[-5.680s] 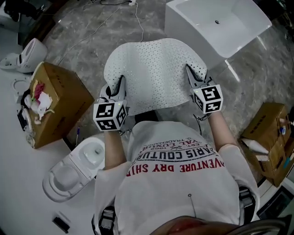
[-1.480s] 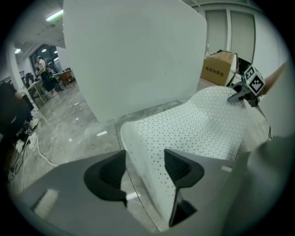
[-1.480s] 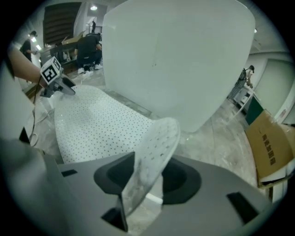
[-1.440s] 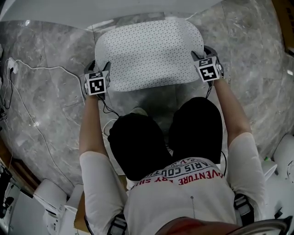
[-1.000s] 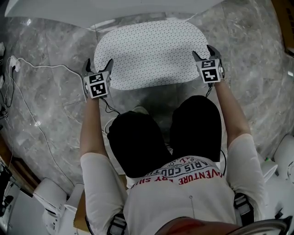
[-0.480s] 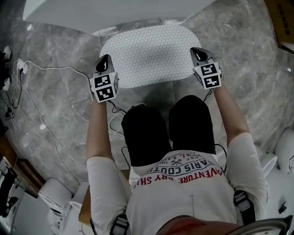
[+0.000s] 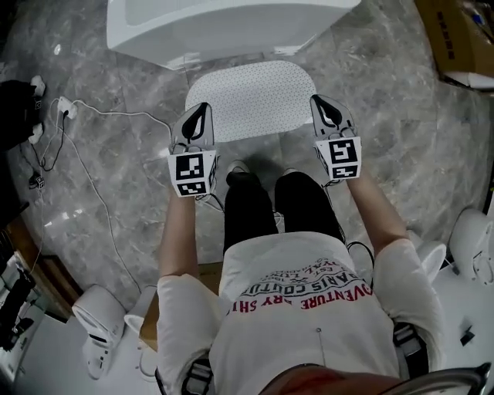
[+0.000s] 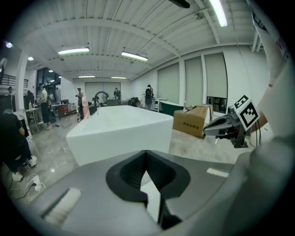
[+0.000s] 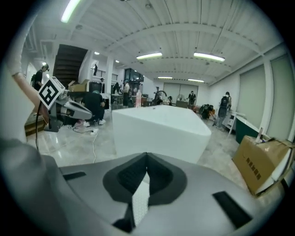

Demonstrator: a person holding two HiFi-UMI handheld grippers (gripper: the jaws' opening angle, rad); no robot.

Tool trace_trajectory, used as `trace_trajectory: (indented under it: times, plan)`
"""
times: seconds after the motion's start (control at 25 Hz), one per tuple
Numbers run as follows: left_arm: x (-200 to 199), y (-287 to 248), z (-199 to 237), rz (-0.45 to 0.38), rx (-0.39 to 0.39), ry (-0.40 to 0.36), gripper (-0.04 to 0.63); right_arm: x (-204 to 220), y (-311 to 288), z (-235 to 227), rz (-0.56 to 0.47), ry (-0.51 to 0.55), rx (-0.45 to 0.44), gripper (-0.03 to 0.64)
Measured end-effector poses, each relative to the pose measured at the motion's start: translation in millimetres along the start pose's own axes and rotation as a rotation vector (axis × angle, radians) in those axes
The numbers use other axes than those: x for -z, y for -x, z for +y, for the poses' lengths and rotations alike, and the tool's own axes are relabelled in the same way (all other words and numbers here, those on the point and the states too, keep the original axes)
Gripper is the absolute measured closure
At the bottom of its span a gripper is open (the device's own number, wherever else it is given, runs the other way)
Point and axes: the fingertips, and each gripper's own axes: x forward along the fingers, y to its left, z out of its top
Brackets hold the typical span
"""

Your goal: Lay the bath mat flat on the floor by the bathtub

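The white dotted bath mat (image 7: 255, 96) lies flat on the grey marble floor, its far edge against the white bathtub (image 7: 231, 23). Both grippers are held up above the mat's near corners and touch nothing. My left gripper (image 7: 199, 109) is shut and empty; in its own view the jaws meet (image 8: 146, 156), with a sliver of mat (image 8: 152, 198) below and the tub (image 8: 122, 131) ahead. My right gripper (image 7: 319, 102) is also shut and empty; its jaws meet (image 9: 146, 159) over a strip of mat (image 9: 140, 198) before the tub (image 9: 161, 131).
A white cable with a power strip (image 7: 69, 108) trails over the floor at left. A cardboard box (image 7: 463, 38) stands at upper right. White toilets sit at lower left (image 7: 100, 335) and right (image 7: 471, 247). People stand far back in the hall.
Both grippers let go of the mat's near corners, closed, and rose well above the floor as the person stood up. The mat stays flat by the tub.
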Motion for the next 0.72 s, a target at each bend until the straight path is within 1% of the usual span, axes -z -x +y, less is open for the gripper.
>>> trace_trajectory:
  times: [0.12,0.2,0.28,0.44,0.6,0.72]
  plan:
    - [-67.4,47.4,-9.9,0.008,-0.008,0.070,0.584,-69.2,46.7,-0.9,-0.039,-0.027,-0.036,0.607]
    - [-112.9,78.1,-18.4,-0.007,-0.009,0.091,0.584,-114.3,77.9,-2.5,-0.074,-0.044,-0.070,0.607]
    - [-157.8,107.4,-26.2,-0.034,-0.001,0.072,0.584,-159.3,109.5,-4.0,-0.121,-0.039,-0.082,0.607]
    - [-235.8,161.6,-37.5,-0.137,0.014,0.054,0.584,-233.8,168.1,-3.9,-0.203,0.013,-0.080,0.607]
    - [-293.3,201.1,-43.6,-0.218,0.022,0.005,0.584,-288.2,209.9,-3.5,-0.295,0.027,-0.067,0.609]
    - [-322.1,221.4,-45.9,-0.231,0.031,0.005,0.584,-312.8,233.4,-3.6,-0.318,0.040,-0.041,0.609]
